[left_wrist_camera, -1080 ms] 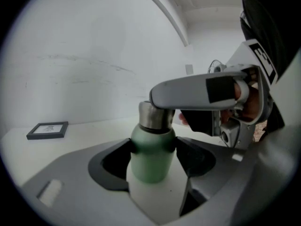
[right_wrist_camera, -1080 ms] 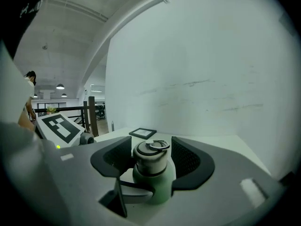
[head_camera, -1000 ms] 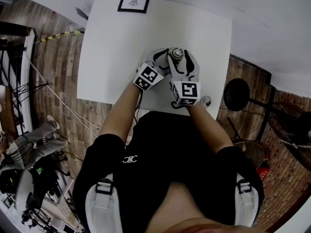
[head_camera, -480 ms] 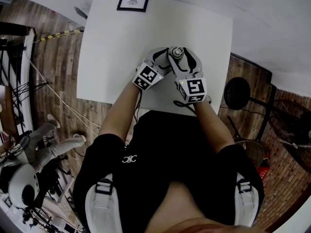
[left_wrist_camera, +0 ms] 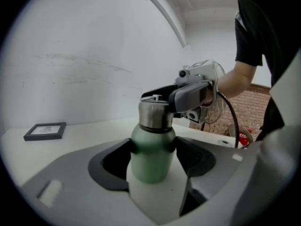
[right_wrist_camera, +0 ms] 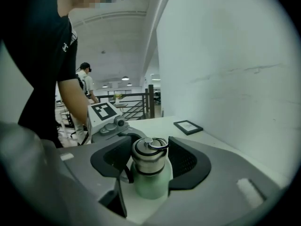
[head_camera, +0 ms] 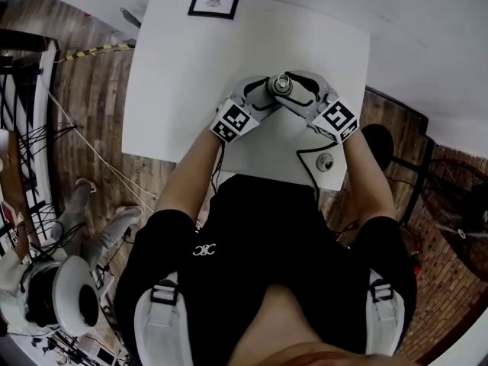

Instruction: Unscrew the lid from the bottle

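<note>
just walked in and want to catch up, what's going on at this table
A person at a white table holds a gripper in each hand. The left tongs are clamped on the green body of an upright bottle. The right tongs are closed on its steel lid. The lid sits on the bottle, not yet off.
</note>
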A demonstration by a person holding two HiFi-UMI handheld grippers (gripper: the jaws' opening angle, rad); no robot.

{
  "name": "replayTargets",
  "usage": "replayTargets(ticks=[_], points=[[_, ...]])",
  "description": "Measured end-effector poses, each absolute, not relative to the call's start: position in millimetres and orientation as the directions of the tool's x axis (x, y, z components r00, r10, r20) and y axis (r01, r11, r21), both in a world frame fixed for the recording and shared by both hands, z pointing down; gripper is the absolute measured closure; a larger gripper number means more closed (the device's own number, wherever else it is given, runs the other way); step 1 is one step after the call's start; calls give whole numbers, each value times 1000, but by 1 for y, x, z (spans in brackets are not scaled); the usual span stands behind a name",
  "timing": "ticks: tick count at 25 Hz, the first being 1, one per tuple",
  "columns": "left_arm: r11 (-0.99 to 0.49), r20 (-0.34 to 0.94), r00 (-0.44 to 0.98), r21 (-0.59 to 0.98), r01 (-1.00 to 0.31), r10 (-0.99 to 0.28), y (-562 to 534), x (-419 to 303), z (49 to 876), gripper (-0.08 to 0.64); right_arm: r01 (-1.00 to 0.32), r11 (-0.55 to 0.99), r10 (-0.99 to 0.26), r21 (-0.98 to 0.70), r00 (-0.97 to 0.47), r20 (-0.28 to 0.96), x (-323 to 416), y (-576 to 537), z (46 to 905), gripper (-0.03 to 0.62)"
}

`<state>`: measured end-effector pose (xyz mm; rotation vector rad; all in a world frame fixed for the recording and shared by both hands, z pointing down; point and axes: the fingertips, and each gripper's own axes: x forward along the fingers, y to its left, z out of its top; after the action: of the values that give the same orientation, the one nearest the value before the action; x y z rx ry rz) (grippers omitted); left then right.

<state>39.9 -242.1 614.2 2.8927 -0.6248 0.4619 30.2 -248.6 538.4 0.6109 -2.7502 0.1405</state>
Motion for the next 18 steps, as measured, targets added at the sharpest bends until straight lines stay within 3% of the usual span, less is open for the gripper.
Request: replayTargets(ticks=[5,9,13,18], points=[[-910,324,873,76,-408,-365,-243,40,614,204,-224,974,-198,-17,-892,407,28,-248,542,348],[-913,319,877,72,-401,-360,-241,38,612,204,-180,984,-153,-15,-873,463,23,-245,539,348],[-913,318,877,74,-402,-360,-242,36,613,204,-285,958,-260,14,-852,454,26,-244,527,348],[-911,318,875,75,-406,-364,-244,39,618,204,-594,805,-572,-6,-778,259,43,-244,507,348]])
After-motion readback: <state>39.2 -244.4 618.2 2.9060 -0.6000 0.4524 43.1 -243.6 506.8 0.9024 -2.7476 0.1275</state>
